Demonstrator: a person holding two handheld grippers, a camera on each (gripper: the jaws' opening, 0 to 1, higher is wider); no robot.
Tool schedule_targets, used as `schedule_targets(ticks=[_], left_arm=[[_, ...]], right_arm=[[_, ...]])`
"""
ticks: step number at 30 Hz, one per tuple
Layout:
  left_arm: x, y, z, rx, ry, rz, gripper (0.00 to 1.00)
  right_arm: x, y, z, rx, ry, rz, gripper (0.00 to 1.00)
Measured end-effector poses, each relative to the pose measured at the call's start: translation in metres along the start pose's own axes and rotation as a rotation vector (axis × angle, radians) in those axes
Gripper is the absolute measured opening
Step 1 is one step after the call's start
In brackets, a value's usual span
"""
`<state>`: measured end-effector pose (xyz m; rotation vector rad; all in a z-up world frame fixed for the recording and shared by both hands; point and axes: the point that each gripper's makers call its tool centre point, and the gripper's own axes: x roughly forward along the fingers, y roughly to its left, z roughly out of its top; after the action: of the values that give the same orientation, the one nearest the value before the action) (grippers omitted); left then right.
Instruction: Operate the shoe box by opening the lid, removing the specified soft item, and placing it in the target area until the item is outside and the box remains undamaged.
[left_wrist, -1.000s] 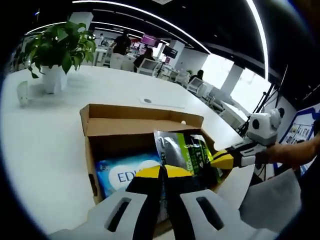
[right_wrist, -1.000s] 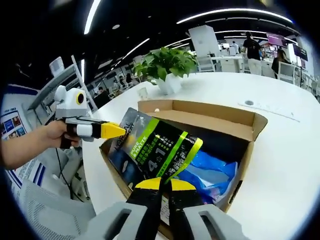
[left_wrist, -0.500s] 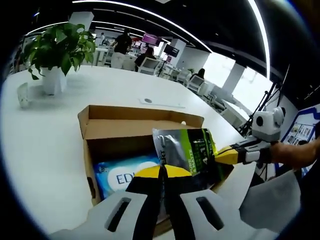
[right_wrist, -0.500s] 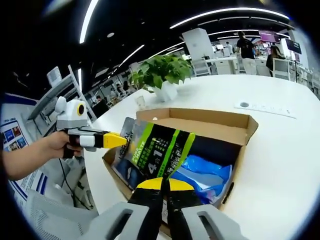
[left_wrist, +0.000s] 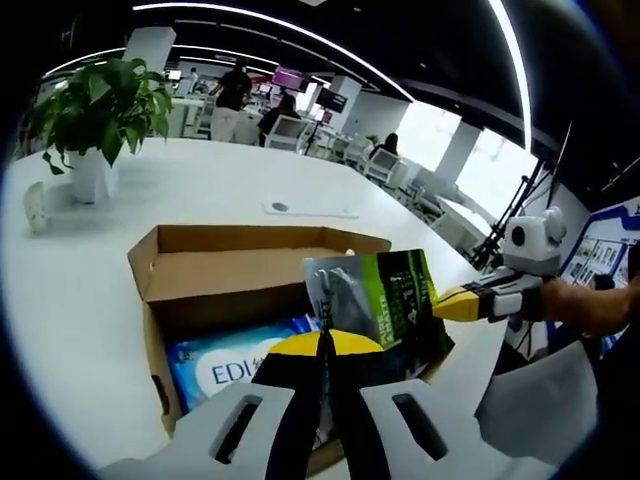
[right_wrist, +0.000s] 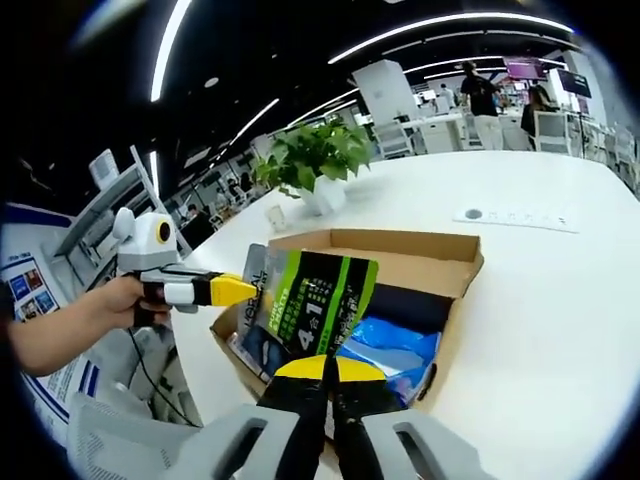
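The right hand-held gripper (right_wrist: 322, 366) pinches the green-and-black pouch (right_wrist: 305, 308) above the open shoe box (right_wrist: 445, 300); the left hand-held gripper (left_wrist: 322, 342) is closed, empty.

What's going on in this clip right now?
A person with tongs in each hand is taking a green-and-black pouch out of an open cardboard box on a white table. The right tongs are shut on the pouch, held up above the box. A blue pack lies inside.

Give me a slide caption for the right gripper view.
Right gripper lifts a green-and-black pouch from the open cardboard box; left gripper waits beside it.
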<state>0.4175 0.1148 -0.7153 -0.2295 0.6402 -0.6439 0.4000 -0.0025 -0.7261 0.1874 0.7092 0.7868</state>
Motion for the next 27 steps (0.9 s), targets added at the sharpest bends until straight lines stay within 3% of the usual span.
schedule_targets(ticks=[27], left_arm=[[0.038, -0.061, 0.01, 0.053, 0.06, -0.077, 0.0]], right_arm=[[-0.056, -0.048, 0.008, 0.038, -0.019, -0.085, 0.0]])
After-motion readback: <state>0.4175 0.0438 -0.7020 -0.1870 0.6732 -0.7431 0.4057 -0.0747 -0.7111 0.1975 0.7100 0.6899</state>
